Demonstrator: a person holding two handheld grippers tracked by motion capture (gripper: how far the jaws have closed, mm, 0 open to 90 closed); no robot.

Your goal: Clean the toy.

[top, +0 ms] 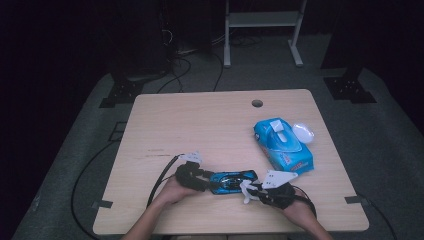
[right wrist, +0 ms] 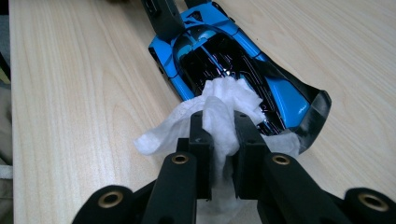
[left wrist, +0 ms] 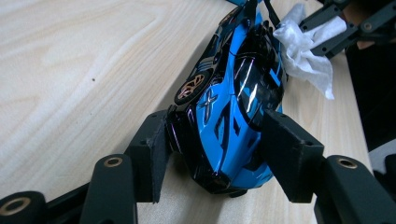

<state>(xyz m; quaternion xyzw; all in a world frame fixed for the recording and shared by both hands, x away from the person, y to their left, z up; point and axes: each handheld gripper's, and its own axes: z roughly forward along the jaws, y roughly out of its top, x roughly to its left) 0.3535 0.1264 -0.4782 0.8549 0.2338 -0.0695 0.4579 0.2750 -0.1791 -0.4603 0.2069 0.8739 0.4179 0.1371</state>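
Blue car [left wrist: 236,116] (between pads) — left hand-held gripper [left wrist: 215,154]

Low in the frame, both forearms angle inward; the left tool [top: 200,179] has its jaws half spread, the right tool [top: 252,190] pinched tight.

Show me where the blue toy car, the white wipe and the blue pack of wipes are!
blue toy car [left wrist: 233,121], left gripper view, on its blue body.
white wipe [right wrist: 219,105], right gripper view, on its bunched top.
blue pack of wipes [top: 292,157], high view, on its near end.
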